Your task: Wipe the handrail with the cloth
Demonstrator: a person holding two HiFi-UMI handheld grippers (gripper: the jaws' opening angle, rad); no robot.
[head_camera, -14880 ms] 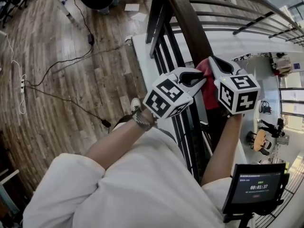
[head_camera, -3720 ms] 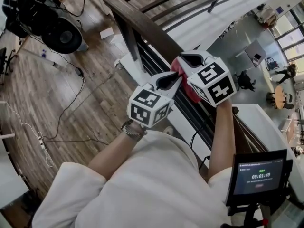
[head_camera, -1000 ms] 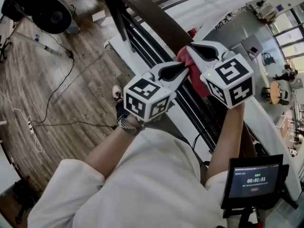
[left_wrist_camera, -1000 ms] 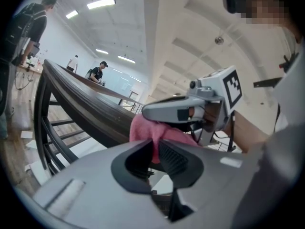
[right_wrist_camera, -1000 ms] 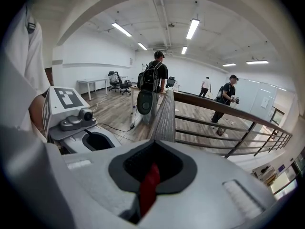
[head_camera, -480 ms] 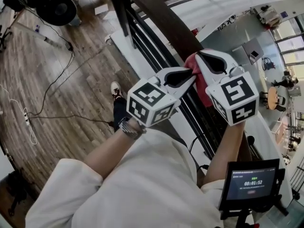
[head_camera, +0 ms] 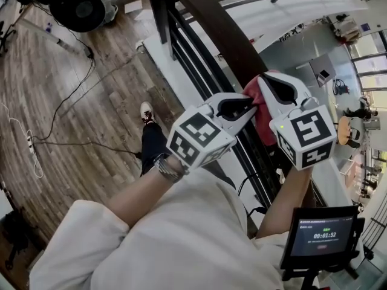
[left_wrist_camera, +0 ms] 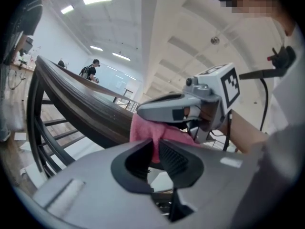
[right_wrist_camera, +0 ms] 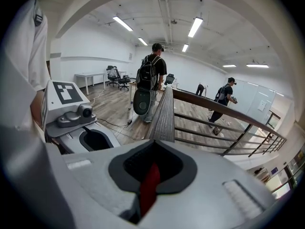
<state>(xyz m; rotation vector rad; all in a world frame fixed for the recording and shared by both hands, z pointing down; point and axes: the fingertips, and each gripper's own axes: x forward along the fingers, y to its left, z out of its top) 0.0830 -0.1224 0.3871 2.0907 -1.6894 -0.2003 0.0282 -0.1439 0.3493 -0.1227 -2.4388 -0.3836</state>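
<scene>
- Red cloth (head_camera: 261,124) lies bunched on top of the dark wooden handrail (head_camera: 224,29).
- Right gripper (right_wrist_camera: 152,168): jaws pressed together, with a fold of cloth clamped between the pads.
- Left gripper (left_wrist_camera: 156,149): jaws narrowly parted, pinching another fold of the cloth, just beside the right gripper.

Glossy dark wood handrail (head_camera: 224,32), soft red cloth (head_camera: 261,122), matt plank floor (head_camera: 91,101)

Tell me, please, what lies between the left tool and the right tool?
The red cloth fills that gap, pinched by the left tool and the right tool and draped over the handrail; the head view and the left gripper view show it.
</scene>
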